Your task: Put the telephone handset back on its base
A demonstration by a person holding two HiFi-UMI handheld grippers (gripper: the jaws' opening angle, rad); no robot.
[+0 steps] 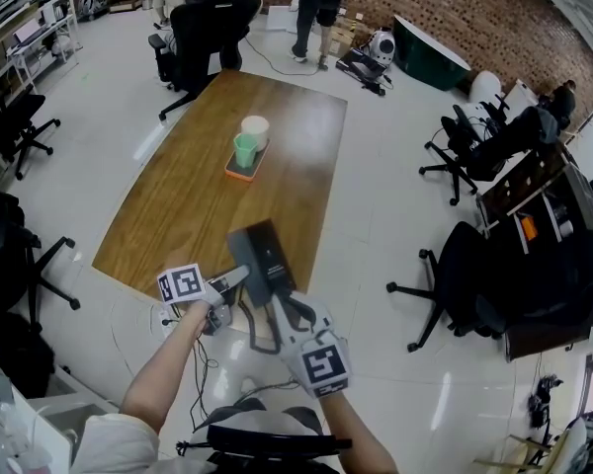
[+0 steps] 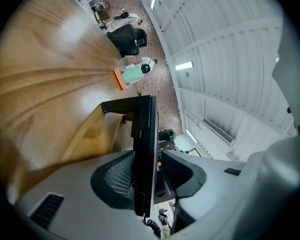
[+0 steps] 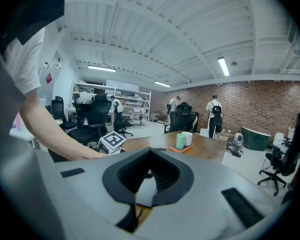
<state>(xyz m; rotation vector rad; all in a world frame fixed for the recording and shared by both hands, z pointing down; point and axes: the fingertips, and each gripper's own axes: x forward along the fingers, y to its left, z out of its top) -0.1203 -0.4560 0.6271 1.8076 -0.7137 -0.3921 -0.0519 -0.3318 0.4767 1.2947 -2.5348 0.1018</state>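
Wooden table [image 1: 178,205], with the black telephone [image 1: 263,257] tilted at its near edge; handset and base cannot be told apart here. My left claw [image 2: 146,156] is clamped on the telephone's thin edge, while my right claw [image 3: 150,151], just beside it, has its tips drawn together on nothing identifiable. A green cup [image 1: 244,151] and white cup [image 1: 256,128] stand touching at mid-table, well apart from the telephone.
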